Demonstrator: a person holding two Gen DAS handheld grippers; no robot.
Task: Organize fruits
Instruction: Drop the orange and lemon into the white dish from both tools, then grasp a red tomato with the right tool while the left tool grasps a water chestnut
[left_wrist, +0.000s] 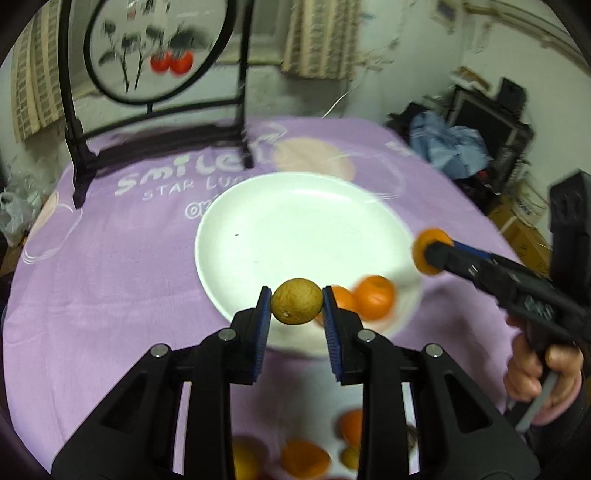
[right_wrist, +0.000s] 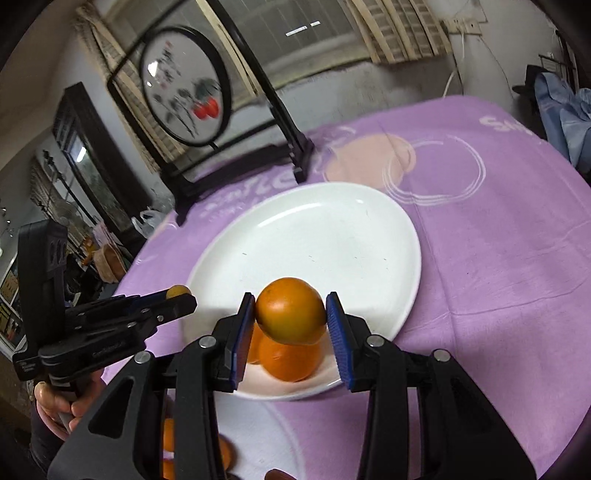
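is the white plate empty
No: two oranges already lie on the near edge of the plate, behind the brownish fruit clamped in the left gripper.

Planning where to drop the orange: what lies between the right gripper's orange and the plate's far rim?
In the right wrist view, only bare white plate stretches beyond the held orange; two oranges sit beneath it at the near rim.

Left gripper (left_wrist: 297, 306): black plastic frame with triangular cut-outs, round silver screws at the joints, ribbed blue pads (left_wrist: 260, 325) on both fingers. Right gripper (right_wrist: 290, 312): same build, blue pads, silver screws, pistol-style black handle. Right hand (left_wrist: 541, 373) shows a pink cuff under a dark sleeve.
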